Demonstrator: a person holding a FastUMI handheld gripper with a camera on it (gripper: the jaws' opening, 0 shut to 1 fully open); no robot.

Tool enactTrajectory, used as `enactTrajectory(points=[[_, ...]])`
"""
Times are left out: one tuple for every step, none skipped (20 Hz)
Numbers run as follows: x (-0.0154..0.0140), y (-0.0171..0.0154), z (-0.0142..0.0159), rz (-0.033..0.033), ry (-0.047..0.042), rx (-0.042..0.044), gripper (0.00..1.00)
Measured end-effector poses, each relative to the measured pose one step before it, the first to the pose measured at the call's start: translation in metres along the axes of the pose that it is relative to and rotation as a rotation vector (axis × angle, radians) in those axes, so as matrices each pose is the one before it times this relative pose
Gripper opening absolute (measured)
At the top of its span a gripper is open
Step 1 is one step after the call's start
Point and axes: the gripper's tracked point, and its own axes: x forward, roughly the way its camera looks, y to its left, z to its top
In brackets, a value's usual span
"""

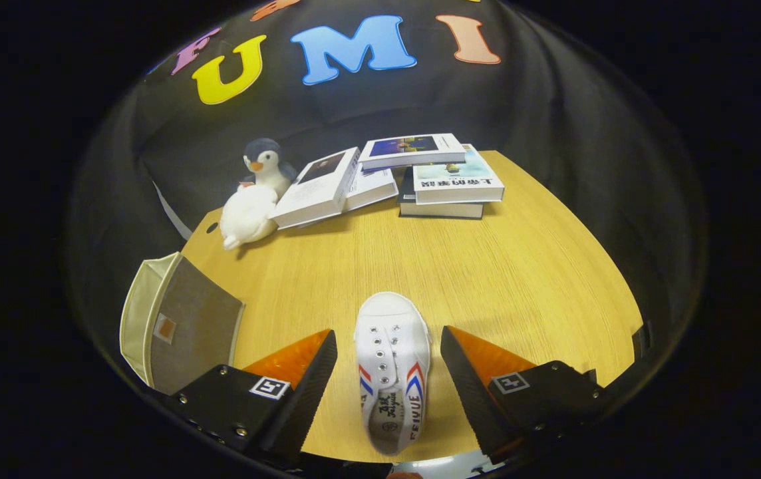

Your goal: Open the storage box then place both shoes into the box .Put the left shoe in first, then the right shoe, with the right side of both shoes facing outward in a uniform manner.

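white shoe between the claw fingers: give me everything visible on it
The small white canvas slip-on shoe lies upright on its sole on the light wooden table, toe pointing away from the claw, heel nearest it. It has a rounded white toe cap, two rows of metal eyelets without laces, red and blue chevron stripes on both sides, and a printed insole. It sits between the open fingers, with a gap on each side; only the table touches it.

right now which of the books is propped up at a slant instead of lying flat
The white book next to the penguin plush: it tilts, one edge on the table. The others lie flat, stacked. The open fingers straddle the white shoe.
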Motion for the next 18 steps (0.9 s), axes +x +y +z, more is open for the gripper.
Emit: enactTrajectory(points=[[0.00417, -0.00496, -0.00558, -0.00624, 0.01540, -0.00455, 0.95], [0.00432, -0.00396, -0.00555, -0.00578, 0.01920, -0.00929, 0.95], [0.00433, -0.00539, -0.00678, -0.01046, 0.02092, -0.01322, 0.95], [0.00428, -0.00693, -0.00605, -0.02155, 0.02277, -0.01374, 0.95], [0.00468, -0.00461, -0.00754, -0.01357, 0.02293, -0.01191, 0.95], [0.00304, -0.00279, -0.00677, -0.00814, 0.02543, -0.00676, 0.95], [0.00438, -0.00295, -0.00598, -0.00564, 0.01942, -0.00492, 0.95], [0.00383, -0.00161, -0.00621, -0.00356, 0.02018, 0.00155, 1.00], [0.00295, -0.00076, -0.00641, -0.00105, 0.02098, -0.00059, 1.00], [0.00168, 0.00186, -0.00158, 0.00935, 0.00563, 0.00798, 1.00], [0.00293, 0.00032, -0.00066, 0.00382, 0.00576, 0.00864, 1.00], [0.00122, 0.00011, -0.00013, 0.00261, 0.00674, 0.00352, 1.00], [0.00113, -0.00004, -0.00181, 0.00539, 0.00960, -0.00127, 1.00], [0.00000, 0.00069, -0.00045, 0.00595, 0.00736, -0.00257, 1.00], [-0.00042, -0.00036, 0.00054, 0.00530, 0.00199, -0.00192, 1.00], [0.00067, -0.00298, -0.00269, -0.00823, 0.01132, -0.00942, 1.00], [0.00166, -0.00414, -0.00579, -0.01464, 0.01701, -0.01889, 1.00], [0.00193, -0.00328, -0.00535, -0.01134, 0.01662, -0.01035, 1.00]])
